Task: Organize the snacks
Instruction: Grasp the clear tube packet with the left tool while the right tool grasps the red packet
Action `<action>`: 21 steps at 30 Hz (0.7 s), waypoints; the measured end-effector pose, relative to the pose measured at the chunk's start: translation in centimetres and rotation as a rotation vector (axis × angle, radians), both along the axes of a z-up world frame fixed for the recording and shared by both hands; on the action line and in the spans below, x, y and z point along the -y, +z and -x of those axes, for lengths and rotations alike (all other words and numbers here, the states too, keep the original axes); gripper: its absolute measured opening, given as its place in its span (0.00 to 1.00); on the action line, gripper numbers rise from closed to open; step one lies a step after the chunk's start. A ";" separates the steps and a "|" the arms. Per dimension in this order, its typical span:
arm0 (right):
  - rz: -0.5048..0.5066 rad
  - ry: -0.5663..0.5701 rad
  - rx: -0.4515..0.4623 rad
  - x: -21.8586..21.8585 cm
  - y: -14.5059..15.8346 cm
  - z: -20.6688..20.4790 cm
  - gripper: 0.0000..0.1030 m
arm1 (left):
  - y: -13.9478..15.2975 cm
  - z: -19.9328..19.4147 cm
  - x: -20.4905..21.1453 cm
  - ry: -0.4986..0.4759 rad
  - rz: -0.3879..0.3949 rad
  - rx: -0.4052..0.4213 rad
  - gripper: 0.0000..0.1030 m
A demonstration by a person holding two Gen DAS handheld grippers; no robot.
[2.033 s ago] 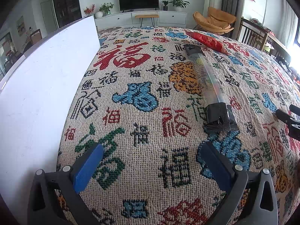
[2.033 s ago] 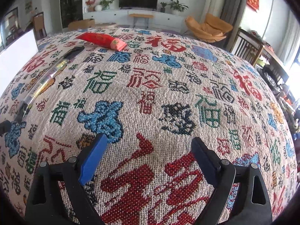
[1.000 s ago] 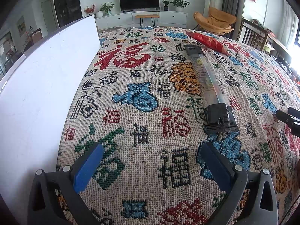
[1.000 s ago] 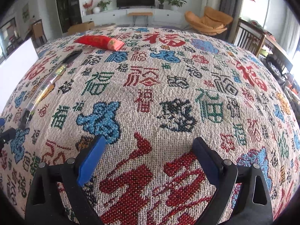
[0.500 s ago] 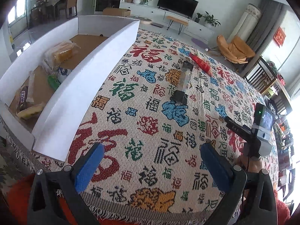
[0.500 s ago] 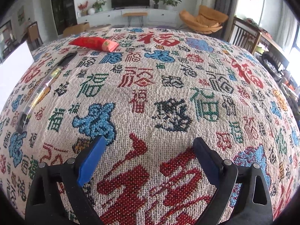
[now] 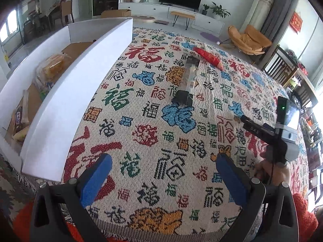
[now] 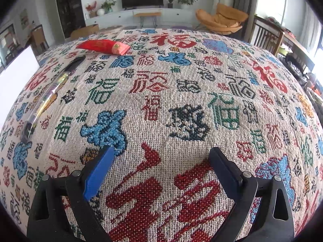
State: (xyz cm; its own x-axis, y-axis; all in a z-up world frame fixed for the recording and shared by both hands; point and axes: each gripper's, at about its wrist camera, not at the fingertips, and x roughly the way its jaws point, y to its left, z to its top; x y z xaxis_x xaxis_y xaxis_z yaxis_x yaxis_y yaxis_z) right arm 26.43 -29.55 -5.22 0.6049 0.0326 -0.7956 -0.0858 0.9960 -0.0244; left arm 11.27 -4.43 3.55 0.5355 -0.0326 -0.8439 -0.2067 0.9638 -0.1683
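A long clear snack tube with black ends [image 7: 188,80] lies on the patterned tablecloth [image 7: 161,141], and a red snack packet [image 7: 209,58] lies just beyond it. Both show at the far left in the right wrist view: the tube [image 8: 49,92] and the red packet [image 8: 103,46]. A white box [image 7: 76,76] at the table's left holds several wrapped snacks [image 7: 50,68]. My left gripper [image 7: 161,177] is open and empty, high above the near table edge. My right gripper [image 8: 161,167] is open and empty, low over the cloth; its body shows at the right of the left wrist view [image 7: 262,131].
The white box's corner [image 8: 18,76] shows at the left of the right wrist view. The table's fringed near edge [image 7: 141,232] is below my left gripper. Chairs [image 7: 282,68] stand along the right side. A TV stand and an orange lounge chair are beyond the table.
My left gripper has risen and pulled back toward the near table edge, so the box's inside and the right gripper's body came into view. The right gripper has hardly moved.
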 end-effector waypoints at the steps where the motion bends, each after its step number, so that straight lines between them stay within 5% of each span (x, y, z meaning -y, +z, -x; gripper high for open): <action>1: -0.003 0.001 0.001 0.0 0.0 0.0 0.94 | -0.6 -1.1 0.1 -0.005 -0.014 0.000 0.99; 7: -0.004 0.004 0.004 0.1 0.1 0.1 0.94 | -3.1 -10.2 0.9 -0.024 0.019 0.028 0.98; 9: -0.006 0.007 0.004 0.0 0.1 0.2 0.94 | -3.8 -13.4 1.5 -0.034 0.013 0.033 0.91; 16: -0.005 0.009 0.004 -0.1 0.1 0.2 0.94 | -6.7 -21.6 5.2 -0.136 -0.169 0.009 0.82; 19: -0.005 0.010 0.004 -0.2 0.1 0.2 0.94 | -7.7 -21.8 4.7 -0.143 -0.149 0.033 0.39; 21: -0.004 0.010 0.003 -0.2 0.1 0.2 0.94 | -7.5 -20.9 3.9 -0.154 -0.130 0.030 0.20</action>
